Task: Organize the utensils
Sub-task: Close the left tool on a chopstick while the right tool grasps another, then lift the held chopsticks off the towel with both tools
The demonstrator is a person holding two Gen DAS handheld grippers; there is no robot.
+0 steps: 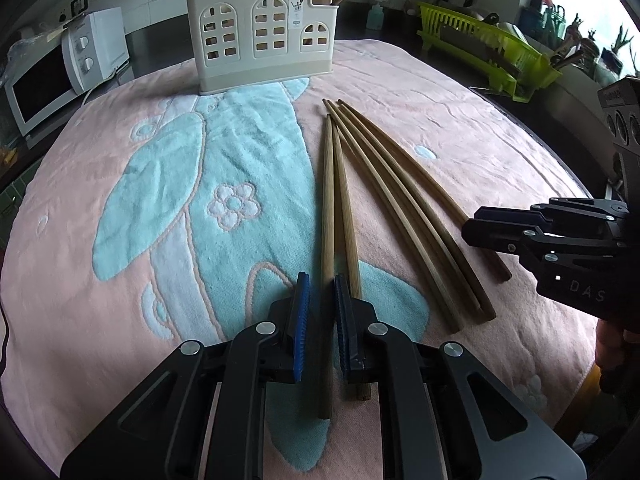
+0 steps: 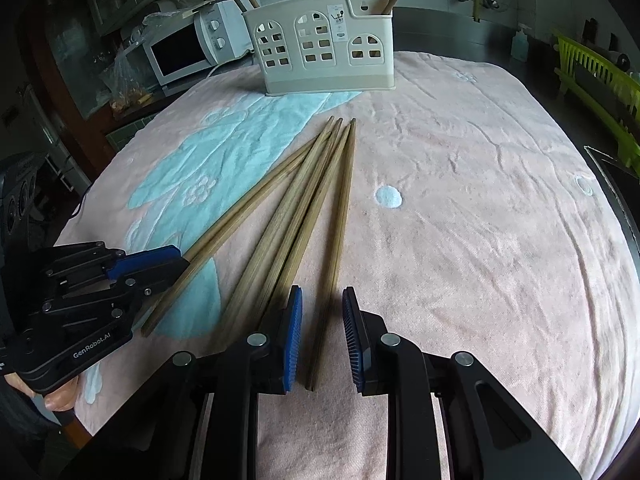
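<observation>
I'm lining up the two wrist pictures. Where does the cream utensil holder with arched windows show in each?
Left wrist view: utensil holder top centre, at the towel's far edge, beyond the chopstick tips.
Right wrist view: utensil holder top centre, slightly turned, chopsticks sticking out of it.
Shared landmark: the white microwave, left of the holder in both.

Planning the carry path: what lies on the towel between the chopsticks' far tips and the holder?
Only bare towel between the chopsticks and the utensil holder; both wrist views show it.
</observation>
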